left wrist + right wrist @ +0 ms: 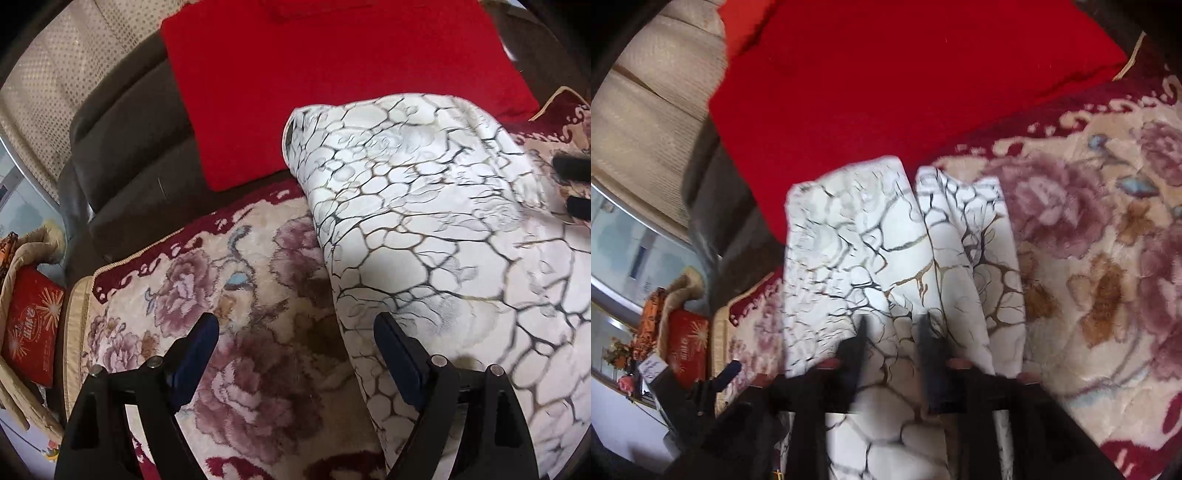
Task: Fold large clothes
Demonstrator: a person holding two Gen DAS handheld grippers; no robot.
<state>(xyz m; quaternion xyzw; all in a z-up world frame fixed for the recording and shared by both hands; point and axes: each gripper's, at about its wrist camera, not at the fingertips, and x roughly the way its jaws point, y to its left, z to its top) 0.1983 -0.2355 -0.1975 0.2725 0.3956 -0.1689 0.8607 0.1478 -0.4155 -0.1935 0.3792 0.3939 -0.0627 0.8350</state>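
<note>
Two cloths on sofa: floral blanket [236, 295] as base w/ white crackle-print garment [424, 229] folded into a long strip atop it, red cushion [314, 92] behind. Left gripper [295, 332] fingers wide, empty, beside strip edge. Right gripper [894, 325] fingers apart over strip, not pinching; prob. releasing fold. Basket [22, 258] at sofa's end holds red box [33, 339].

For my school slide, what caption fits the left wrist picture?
Open left tool hovers over white crackle-patterned garment on floral blanket.

open floral blanket [236, 295] beside garment [443, 240]
</note>
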